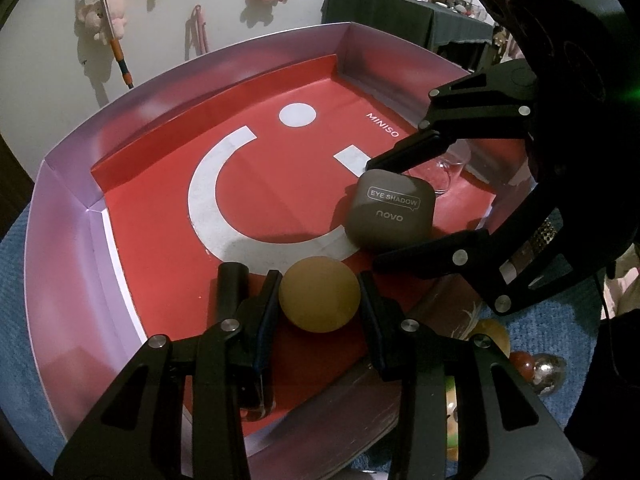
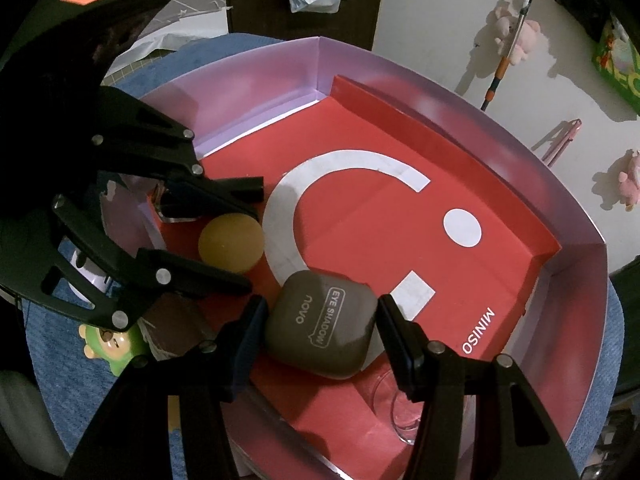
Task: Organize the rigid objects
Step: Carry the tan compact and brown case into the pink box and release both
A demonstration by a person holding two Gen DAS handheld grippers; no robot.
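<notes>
A tan ball sits low over the near edge of the red box floor, and my left gripper is shut on it, pads on both its sides. A grey-brown square eye shadow case marked "novo" is tilted over the floor, with my right gripper shut on its two edges. In the left wrist view the right gripper straddles the case on the right. In the right wrist view the left gripper holds the ball at the left.
The lilac-walled box has a red floor with a white smile logo. A clear glass stands inside near the right gripper. Outside on blue cloth lie a green toy, a brown block and small balls.
</notes>
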